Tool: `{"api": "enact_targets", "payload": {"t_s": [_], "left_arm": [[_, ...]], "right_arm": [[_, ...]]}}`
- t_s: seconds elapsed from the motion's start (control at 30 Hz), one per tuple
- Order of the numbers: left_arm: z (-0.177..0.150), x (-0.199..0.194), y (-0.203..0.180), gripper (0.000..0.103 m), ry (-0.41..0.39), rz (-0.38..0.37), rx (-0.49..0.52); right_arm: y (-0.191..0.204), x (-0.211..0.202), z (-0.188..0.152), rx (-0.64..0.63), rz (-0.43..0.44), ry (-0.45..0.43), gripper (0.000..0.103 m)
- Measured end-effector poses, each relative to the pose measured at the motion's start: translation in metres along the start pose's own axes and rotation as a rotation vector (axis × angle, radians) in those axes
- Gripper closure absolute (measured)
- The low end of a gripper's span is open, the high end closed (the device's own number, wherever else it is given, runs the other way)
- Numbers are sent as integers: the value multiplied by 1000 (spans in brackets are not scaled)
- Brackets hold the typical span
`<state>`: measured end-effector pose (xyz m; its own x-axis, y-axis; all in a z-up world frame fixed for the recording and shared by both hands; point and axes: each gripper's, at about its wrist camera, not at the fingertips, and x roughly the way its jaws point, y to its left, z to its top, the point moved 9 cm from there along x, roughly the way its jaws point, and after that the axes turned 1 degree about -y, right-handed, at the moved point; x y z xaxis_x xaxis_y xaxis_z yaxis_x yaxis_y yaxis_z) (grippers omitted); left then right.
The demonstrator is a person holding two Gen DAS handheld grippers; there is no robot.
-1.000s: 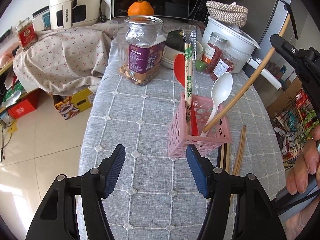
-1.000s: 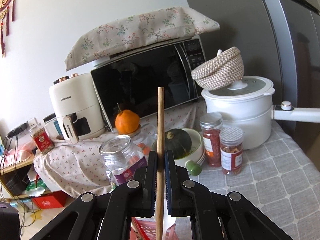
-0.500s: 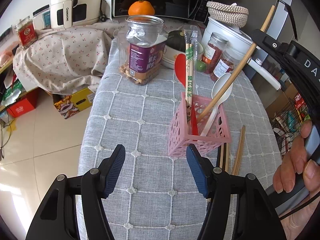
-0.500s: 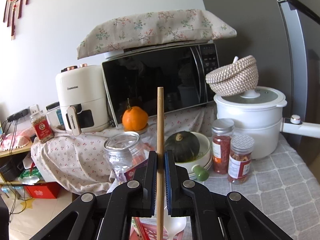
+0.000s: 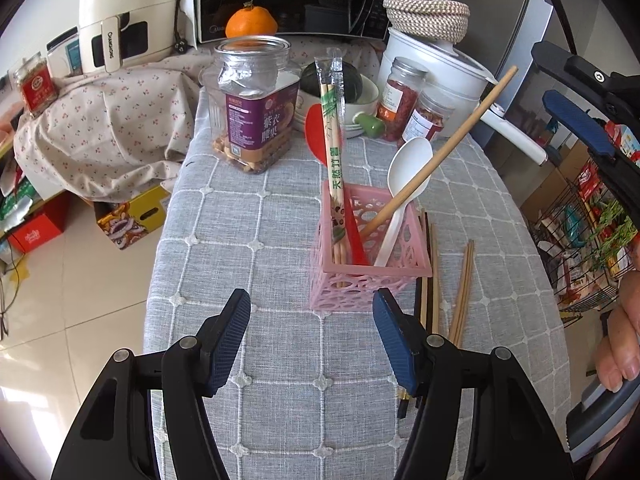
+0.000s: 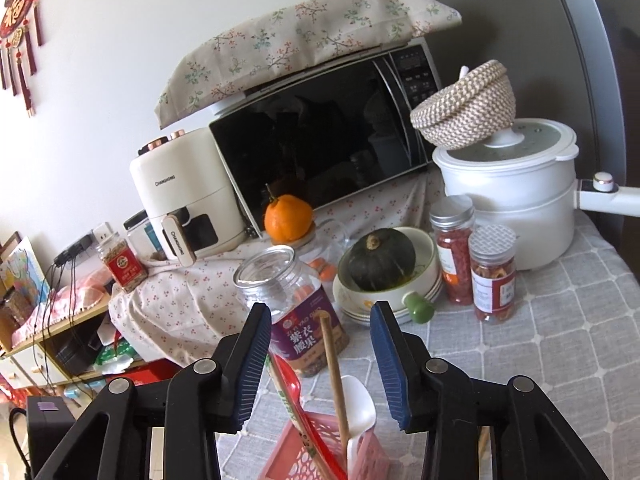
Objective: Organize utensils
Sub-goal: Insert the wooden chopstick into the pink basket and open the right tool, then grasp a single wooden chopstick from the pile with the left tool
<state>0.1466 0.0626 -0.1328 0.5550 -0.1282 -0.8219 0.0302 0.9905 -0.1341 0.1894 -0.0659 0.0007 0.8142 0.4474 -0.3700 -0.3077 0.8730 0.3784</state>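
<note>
At centre of the left wrist view, on the grey checked tablecloth [image 5: 260,264], stands the pink perforated basket [image 5: 370,268]. Inside it: a wooden chopstick [image 5: 436,156] leaning toward 2 o'clock, a white spoon [image 5: 408,176] with bowl up, a red utensil [image 5: 354,236], and a wrapped pair of bamboo chopsticks [image 5: 334,140] standing nearly upright at the basket's 10 o'clock corner.

Loose chopsticks [image 5: 462,292] lie flat on the cloth at the basket's 4 o'clock side, just beside it; a darker pair sits against the basket wall.

Right gripper [image 6: 320,360]: jaws opening, wooden chopstick between the pads, neither pad touching it. In the left view this gripper sits at 2 to 3 o'clock of the basket, well clear of the stick's tip, with a person's fingers on its handle.

Left gripper [image 5: 312,336]: jaws apart, nothing between them, hovering over bare cloth at the basket's 6 o'clock.

Beyond the basket at 11 o'clock: a clear nut jar [image 5: 256,104]. At 1 o'clock: two spice jars [image 5: 416,100], then a white pot [image 5: 432,68].
</note>
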Motion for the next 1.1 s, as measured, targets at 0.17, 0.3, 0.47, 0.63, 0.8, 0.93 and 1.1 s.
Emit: {"api": "enact_targets", "payload": {"t_s": [0.17, 0.3, 0.47, 0.63, 0.8, 0.93, 1.1], "left_arm": [[-3, 1, -21, 33, 8, -15, 43], [-8, 6, -43, 31, 27, -26, 90], [-16, 15, -72, 30, 61, -37, 154], [-25, 25, -103, 30, 103, -57, 205], [-35, 38, -145, 31, 155, -122, 241], [-38, 54, -174, 46, 178, -152, 271], [-34, 88, -189, 78, 227, -180, 266]], "right_arm": [[-22, -23, -4, -35, -43, 57, 43], [-49, -32, -18, -51, -102, 130, 38], [-88, -38, -42, -42, -192, 243, 34], [-129, -43, -64, 12, -267, 359, 32], [-167, -50, -90, 75, -344, 488, 29], [-186, -57, -105, 90, -372, 551, 28], [-203, -68, -116, 95, -391, 587, 28]]}}
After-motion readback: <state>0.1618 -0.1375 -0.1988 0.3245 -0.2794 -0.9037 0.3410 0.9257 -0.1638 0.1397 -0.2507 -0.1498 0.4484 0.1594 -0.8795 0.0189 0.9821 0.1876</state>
